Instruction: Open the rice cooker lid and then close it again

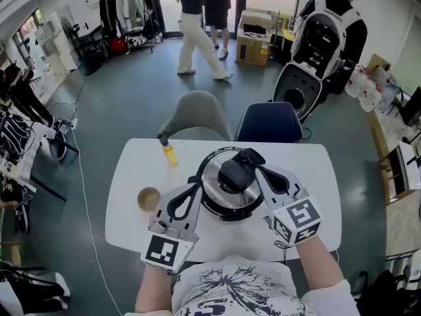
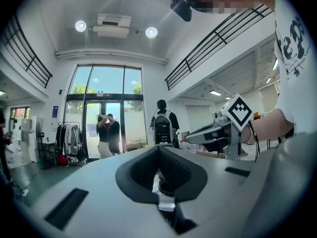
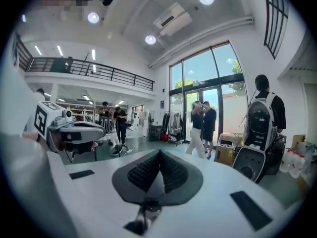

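The rice cooker (image 1: 227,188) stands in the middle of the white table (image 1: 131,176); from above I see its round silver top with a black middle part. Whether the lid is raised I cannot tell. My right gripper (image 1: 248,157) reaches over the cooker's far right side, and my left gripper (image 1: 198,187) sits at its left edge. In the gripper views the left gripper (image 2: 159,150) and the right gripper (image 3: 159,155) both point level at the room with pads together and nothing between them. The cooker is hidden in both.
A small yellow bottle (image 1: 170,154) and a wooden cup (image 1: 148,198) sit on the table's left part. A grey chair (image 1: 195,116) and a blue chair (image 1: 270,122) stand at the far edge. People stand beyond, by the glass doors.
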A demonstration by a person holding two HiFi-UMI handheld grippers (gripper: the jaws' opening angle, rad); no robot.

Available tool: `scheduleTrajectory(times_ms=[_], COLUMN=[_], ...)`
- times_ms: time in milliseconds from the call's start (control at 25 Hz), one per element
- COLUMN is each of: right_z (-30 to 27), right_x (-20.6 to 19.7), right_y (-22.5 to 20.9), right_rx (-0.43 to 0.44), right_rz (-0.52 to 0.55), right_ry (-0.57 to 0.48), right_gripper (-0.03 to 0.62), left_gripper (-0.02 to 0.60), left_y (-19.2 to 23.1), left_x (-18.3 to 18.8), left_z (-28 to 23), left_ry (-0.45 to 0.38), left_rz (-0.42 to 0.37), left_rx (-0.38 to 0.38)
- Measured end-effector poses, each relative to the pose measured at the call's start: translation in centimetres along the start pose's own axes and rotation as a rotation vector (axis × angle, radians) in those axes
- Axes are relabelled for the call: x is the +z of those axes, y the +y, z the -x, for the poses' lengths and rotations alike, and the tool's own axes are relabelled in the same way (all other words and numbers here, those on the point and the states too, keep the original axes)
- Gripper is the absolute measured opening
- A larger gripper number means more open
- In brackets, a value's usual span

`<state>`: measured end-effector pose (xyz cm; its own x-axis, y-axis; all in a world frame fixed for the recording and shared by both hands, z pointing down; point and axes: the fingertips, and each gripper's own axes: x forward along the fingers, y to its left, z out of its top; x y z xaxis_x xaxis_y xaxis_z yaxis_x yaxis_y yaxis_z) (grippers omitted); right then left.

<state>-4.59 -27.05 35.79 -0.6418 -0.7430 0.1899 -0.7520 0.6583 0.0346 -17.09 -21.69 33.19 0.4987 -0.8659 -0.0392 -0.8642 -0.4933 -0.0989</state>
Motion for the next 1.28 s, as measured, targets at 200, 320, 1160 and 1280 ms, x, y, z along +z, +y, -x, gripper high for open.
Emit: scheduleTrajectory(times_ms=[200,320,1160,1280], right_z=[1.6,2.0,1.1,0.8], right_x=[-0.5,-0.7,-0.4,-0.6], right_y=[-0.1,0.4,0.3,0.4], right_rx=[-0.050,-0.054,-0.044,-0.041], right_rz=[0.039,0.042,0.055,0.049], right_ry=[-0.068,-0.073,-0.087,-0.083], right_gripper=[0.014,0.012,0.011,0.011], left_gripper=[0.014,0.014,0.014,0.014], left_y=[-0.2,-0.6,-0.1,0.0], left_x=[-0.4,-0.3,-0.2,-0.2], left_z=[0.4,0.3,-0.7,-0.8], left_ry=[0.018,0.015,0.003,0.007], left_rz=[0.011,0.007,-0.008,-0.011], left_rx=[0.028,0.028,0.031,0.028])
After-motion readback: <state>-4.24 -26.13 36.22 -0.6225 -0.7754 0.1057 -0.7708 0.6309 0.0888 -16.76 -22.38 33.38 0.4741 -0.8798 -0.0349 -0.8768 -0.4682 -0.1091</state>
